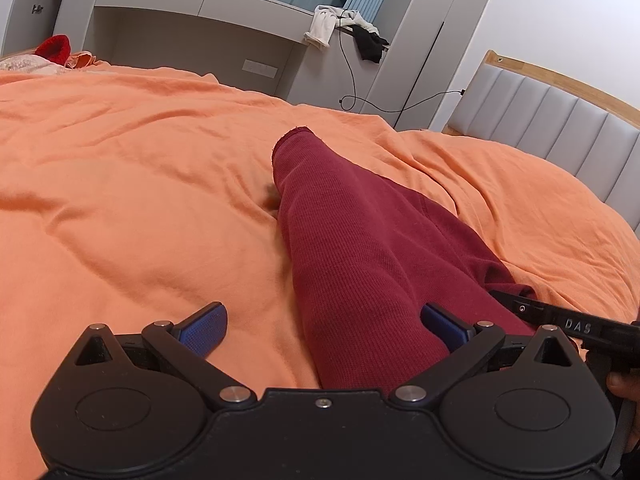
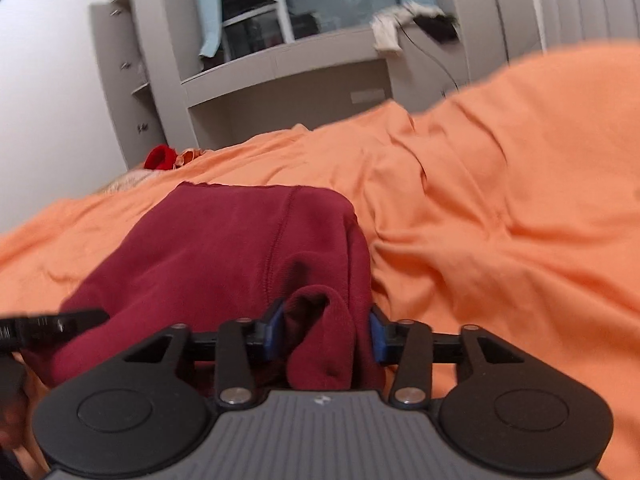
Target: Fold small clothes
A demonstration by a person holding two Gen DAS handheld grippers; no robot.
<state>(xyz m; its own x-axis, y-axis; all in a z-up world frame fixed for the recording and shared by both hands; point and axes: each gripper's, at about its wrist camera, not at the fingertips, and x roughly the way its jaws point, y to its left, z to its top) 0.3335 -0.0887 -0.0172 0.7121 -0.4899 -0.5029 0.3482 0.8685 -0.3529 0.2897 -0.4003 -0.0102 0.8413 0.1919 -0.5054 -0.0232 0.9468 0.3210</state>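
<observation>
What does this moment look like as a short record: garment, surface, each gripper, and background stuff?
garment: dark red knit garment lying on the bed
surface: orange bedspread, wrinkled
left gripper: open, jaws either side of the garment
right gripper: shut on a bunched fold of the garment
background: grey shelf unit, clothes draped on it, padded headboard

Home bedroom. A bed (image 1: 120,152) under a rumpled orange cover is filling both views, with a grey padded headboard (image 1: 560,128) in a wooden frame standing at one end. Grey built-in cabinetry (image 1: 200,12) is lining the window wall, with clothes (image 1: 344,28) hanging off its ledge.
</observation>
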